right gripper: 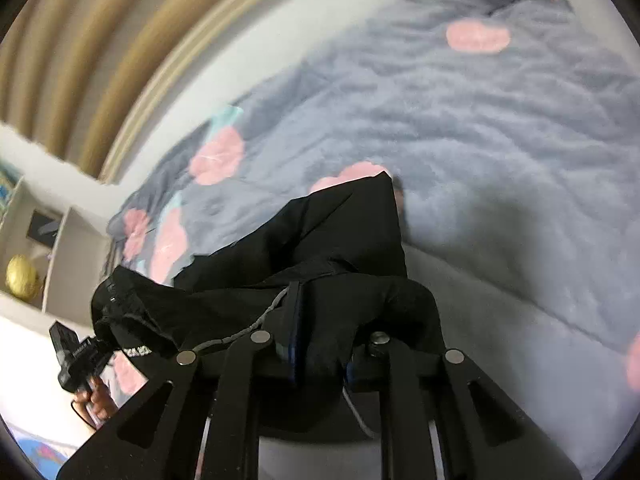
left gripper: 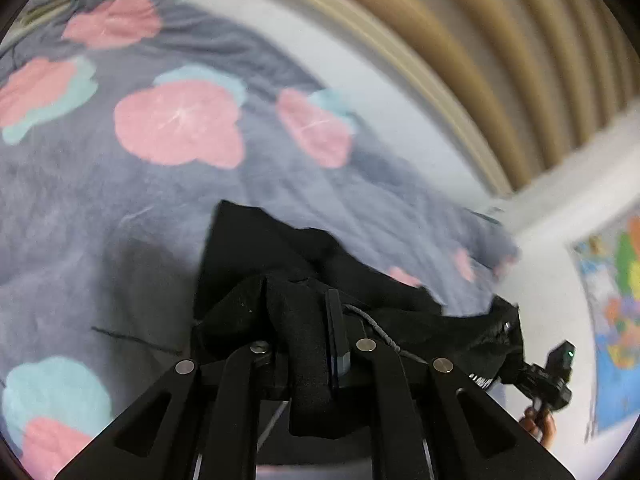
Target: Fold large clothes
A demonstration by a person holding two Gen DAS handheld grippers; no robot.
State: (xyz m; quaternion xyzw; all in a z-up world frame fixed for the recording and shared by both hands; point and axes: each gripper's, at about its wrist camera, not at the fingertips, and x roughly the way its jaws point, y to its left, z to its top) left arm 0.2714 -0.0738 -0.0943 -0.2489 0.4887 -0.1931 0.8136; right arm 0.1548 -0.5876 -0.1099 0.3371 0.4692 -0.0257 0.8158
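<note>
A black garment with a grey drawstring hangs stretched between both grippers above the bed. My left gripper is shut on one bunched end of it; the cloth wraps over the fingers. In the right wrist view the same black garment drapes forward and my right gripper is shut on its other end. Each view shows the other gripper at the far end of the cloth: the right one and the left one, with a hand under it.
A grey blanket with pink and teal flowers covers the bed below, also in the right wrist view. Beige curtains hang behind. A wall map is at right, and shelves with a gold ball at left.
</note>
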